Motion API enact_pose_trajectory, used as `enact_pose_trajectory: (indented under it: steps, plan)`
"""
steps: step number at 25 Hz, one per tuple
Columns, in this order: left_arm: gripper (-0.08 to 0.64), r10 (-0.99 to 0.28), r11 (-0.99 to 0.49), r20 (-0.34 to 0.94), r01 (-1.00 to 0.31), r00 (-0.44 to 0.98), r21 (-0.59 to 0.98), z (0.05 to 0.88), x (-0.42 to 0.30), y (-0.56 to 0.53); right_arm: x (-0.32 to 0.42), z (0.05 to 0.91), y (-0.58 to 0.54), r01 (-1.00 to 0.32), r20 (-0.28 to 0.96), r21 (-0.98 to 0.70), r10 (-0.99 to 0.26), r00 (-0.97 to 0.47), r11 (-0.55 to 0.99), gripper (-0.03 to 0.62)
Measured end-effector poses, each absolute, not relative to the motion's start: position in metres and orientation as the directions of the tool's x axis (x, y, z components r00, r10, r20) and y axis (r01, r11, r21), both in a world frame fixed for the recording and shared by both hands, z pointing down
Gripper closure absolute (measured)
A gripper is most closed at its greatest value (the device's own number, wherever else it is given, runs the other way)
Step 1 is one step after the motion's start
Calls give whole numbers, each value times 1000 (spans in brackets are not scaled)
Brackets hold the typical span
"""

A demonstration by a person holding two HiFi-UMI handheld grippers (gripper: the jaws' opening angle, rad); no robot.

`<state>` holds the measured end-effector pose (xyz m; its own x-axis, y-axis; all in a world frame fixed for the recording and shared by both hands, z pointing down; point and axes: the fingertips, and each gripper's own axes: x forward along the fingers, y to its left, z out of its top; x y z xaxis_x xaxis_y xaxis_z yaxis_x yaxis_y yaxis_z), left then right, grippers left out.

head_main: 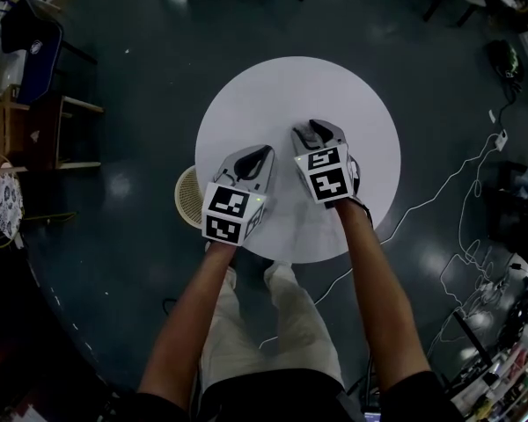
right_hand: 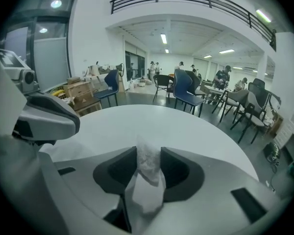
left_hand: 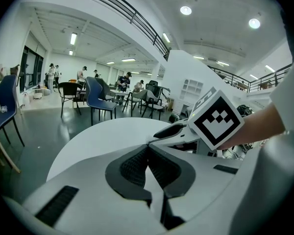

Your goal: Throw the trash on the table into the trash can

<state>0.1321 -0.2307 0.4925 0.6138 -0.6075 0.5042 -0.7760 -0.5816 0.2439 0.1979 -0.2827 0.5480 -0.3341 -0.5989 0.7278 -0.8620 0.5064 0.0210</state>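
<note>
— Tissue (right_hand: pixel 146 175), crumpled and white, pinched upright between the pads of the right gripper (right_hand: pixel 148 155), low in the middle of the right gripper view. Touching both pads, loose end trailing down into the gap behind them.
— And the left gripper (left_hand: pixel 148 155)?
— Closed right up, pad against pad, nothing between. Just beside the right one, both held over the near half of the round white table (head_main: pixel 273 95) at the centre of the head view.
— Trash can (head_main: pixel 186 197)?
— Pale and round, on the dark floor (head_main: pixel 132 77) at the table's left edge, partly hidden by the tabletop and the left gripper.
— Further out?
— White cable (head_main: pixel 440 202) snaking over the floor at the right of the head view. Blue chairs (right_hand: pixel 187 88) past the table's far rim in the upper middle of the right gripper view, dark chairs (right_hand: pixel 247 109) to their right, people (right_hand: pixel 225 77) far back, too small to make out.
</note>
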Motion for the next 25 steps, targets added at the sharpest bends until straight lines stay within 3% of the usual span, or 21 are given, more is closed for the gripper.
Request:
enact_pose_trajectory:
  steps: [9, 25]
  plan:
    - [545, -608, -569, 509, -782, 609, 256, 499, 126, -228, 197, 548, -280, -865, 735, -17, -580, -351, 501, 492]
    - [545, -559, -601, 540, -756, 630, 260, 480, 102, -184, 171, 509, -207, -857, 731, -98, -547, -407, 506, 505]
